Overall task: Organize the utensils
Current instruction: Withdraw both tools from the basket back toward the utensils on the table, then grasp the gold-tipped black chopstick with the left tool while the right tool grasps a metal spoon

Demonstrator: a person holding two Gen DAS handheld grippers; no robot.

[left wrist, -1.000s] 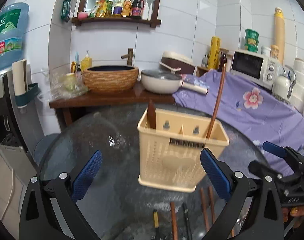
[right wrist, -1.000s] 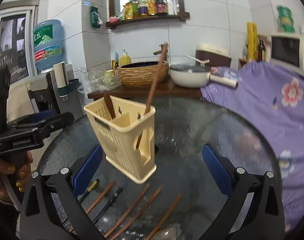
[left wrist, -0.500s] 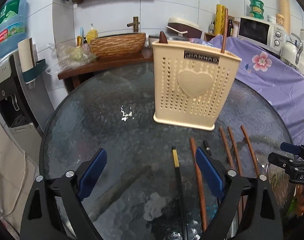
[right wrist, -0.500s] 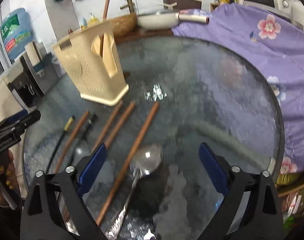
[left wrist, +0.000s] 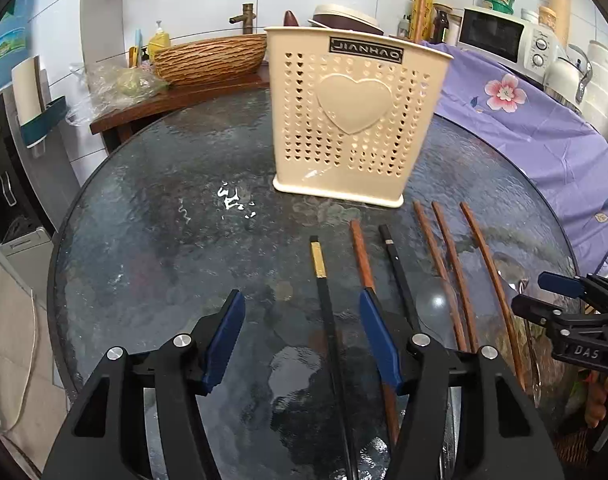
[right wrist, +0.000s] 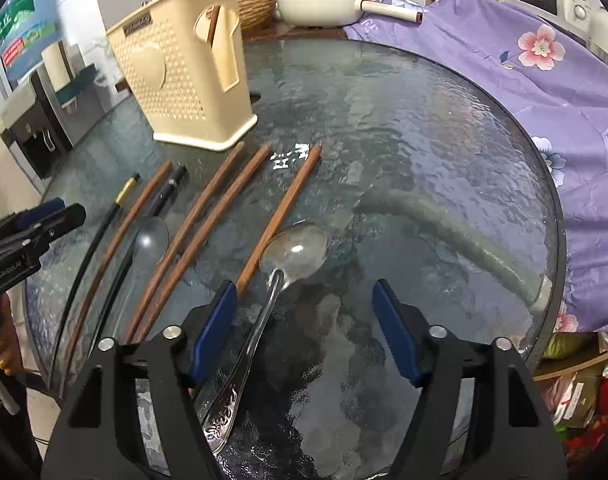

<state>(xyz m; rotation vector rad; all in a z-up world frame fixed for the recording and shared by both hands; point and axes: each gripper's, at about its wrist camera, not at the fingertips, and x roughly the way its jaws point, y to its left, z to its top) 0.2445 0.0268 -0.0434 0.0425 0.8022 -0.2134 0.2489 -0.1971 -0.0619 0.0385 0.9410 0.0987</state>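
A cream perforated utensil holder stands on the round glass table, with a brown stick in it. In front of it lie several brown chopsticks, two black chopsticks and two metal spoons. My left gripper hangs low over the table with its jaws closing. The gold-tipped black chopstick lies between them, untouched. My right gripper is closing too. The large spoon has its handle between the jaws, close to the left pad.
A purple floral cloth covers the right side. Behind the table stand a white pan, a woven basket and a microwave. A water dispenser is at the left. A smaller spoon lies among the chopsticks.
Both grippers have come down toward the table and tipped downward. Their jaws have narrowed. The utensils on the glass now fill the lower part of both views.
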